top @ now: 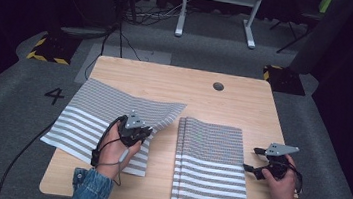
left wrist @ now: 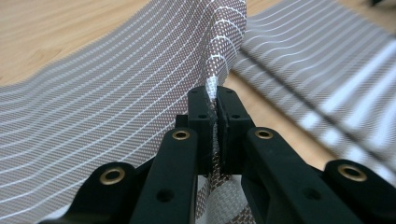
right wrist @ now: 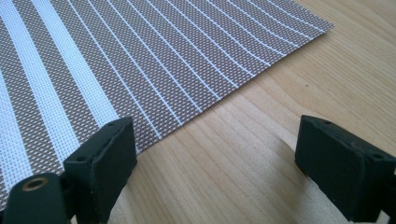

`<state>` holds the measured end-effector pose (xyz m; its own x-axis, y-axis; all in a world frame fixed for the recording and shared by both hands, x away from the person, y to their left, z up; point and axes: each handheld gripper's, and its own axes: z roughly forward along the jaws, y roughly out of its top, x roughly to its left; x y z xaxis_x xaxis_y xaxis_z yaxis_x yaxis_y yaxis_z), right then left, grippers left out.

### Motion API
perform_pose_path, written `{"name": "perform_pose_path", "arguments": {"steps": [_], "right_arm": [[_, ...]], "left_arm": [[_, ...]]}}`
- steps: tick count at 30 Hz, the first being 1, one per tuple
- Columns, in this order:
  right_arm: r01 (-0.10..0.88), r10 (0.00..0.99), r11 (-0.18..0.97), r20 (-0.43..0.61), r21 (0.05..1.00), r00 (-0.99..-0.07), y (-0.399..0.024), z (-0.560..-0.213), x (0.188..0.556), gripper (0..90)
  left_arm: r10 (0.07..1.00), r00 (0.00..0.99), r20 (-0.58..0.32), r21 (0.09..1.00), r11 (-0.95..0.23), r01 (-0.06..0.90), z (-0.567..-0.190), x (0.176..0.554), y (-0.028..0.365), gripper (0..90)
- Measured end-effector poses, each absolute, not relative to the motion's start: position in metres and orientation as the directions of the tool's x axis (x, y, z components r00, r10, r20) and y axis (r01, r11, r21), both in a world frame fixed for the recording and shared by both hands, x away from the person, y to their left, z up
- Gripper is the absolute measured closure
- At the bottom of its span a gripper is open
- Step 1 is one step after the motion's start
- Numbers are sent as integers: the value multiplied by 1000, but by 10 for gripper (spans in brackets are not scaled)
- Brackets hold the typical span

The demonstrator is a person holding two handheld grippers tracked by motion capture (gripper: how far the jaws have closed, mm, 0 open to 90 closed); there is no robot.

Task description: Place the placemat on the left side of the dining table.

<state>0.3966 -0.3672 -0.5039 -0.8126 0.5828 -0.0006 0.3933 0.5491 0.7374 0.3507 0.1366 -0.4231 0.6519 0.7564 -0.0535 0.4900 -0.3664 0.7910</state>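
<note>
Looking down from the high view, the left gripper is clenched on the inner edge of the left mat, which lies left of the folded mat on the table, and this edge is raised, probably so it can be folded over or carried toward the folded mat. From the left gripper view, the two black jaws are pressed together on a pinched ridge of the striped fabric, so the cloth curves up and away from the wood. From the right gripper view, the right gripper rests released just beside the corner of the folded mat, jaws wide with only bare wood between them, seemingly waiting.
</note>
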Motion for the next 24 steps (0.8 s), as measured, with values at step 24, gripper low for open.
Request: {"name": "perform_pose_path", "arguments": {"steps": [24], "right_arm": [[394,583,549,0,737,-812,-367,-504,397,128]], "left_arm": [[318,934,-160,768,-555,321,-398,249,120,571]]}}
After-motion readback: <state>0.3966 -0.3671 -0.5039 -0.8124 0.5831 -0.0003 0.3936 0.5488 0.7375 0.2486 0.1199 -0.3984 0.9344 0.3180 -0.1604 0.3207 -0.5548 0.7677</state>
